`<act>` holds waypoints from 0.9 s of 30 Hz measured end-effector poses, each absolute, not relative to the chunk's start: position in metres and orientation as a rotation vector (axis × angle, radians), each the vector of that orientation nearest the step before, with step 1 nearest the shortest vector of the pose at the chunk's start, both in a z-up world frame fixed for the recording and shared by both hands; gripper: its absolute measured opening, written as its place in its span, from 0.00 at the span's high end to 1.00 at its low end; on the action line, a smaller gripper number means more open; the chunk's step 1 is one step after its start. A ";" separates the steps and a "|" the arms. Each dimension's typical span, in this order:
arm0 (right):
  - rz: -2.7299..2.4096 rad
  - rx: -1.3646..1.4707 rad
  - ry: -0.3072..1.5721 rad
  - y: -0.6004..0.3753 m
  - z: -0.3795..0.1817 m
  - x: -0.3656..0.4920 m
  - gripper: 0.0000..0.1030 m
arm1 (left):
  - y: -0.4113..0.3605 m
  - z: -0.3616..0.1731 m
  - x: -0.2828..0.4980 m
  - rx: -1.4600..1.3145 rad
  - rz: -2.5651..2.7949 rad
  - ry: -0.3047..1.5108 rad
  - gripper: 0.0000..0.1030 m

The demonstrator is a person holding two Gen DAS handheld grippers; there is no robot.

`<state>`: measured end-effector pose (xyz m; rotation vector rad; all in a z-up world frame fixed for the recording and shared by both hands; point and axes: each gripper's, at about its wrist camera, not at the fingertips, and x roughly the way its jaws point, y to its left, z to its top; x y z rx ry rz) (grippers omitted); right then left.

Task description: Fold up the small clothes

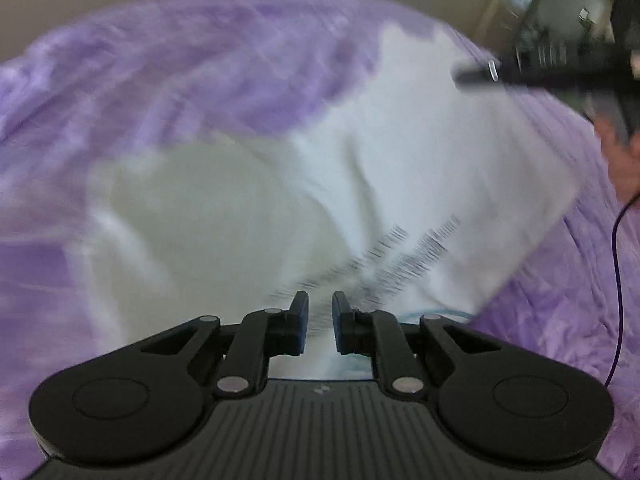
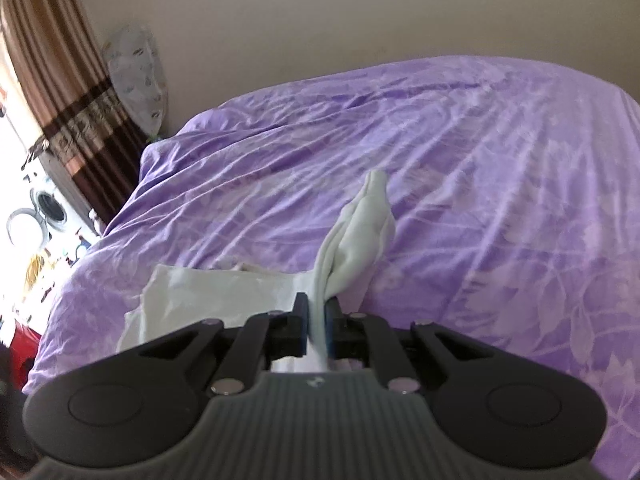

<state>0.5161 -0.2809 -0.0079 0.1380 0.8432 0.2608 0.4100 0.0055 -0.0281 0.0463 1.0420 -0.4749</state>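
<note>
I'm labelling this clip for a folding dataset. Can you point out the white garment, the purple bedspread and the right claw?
white garment (image 2: 366, 224): right wrist view, on the bunched fold rising past the claw.
purple bedspread (image 2: 500, 168): right wrist view, on bare wrinkled cloth.
right claw (image 2: 318, 316): right wrist view, between its fingertips, shut on the garment.

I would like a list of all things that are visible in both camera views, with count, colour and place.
garment: one, white with dark print, lying on the bed, one end lifted
bedcover: one, purple with pale leaf pattern, covering the bed
curtain: one, brown striped, far left of right view
patterned cover: one, white, by the wall beside the curtain
washing machine: one, white, beyond the curtain
cable: one, dark, right edge of left view
left gripper: one, black, fingers slightly apart above the garment
right gripper: one, black, fingers pinching the garment
</note>
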 end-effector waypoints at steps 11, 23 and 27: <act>0.279 0.171 0.917 -0.141 0.021 0.540 0.98 | 0.159 0.049 0.393 -0.021 -0.183 0.956 0.77; 0.330 0.119 1.141 0.029 -0.098 0.560 0.98 | 0.212 -0.043 0.373 -0.064 -0.163 1.092 0.77; 0.318 0.080 1.213 0.053 -0.134 0.562 0.97 | 0.227 -0.056 0.377 -0.147 -0.167 1.110 0.77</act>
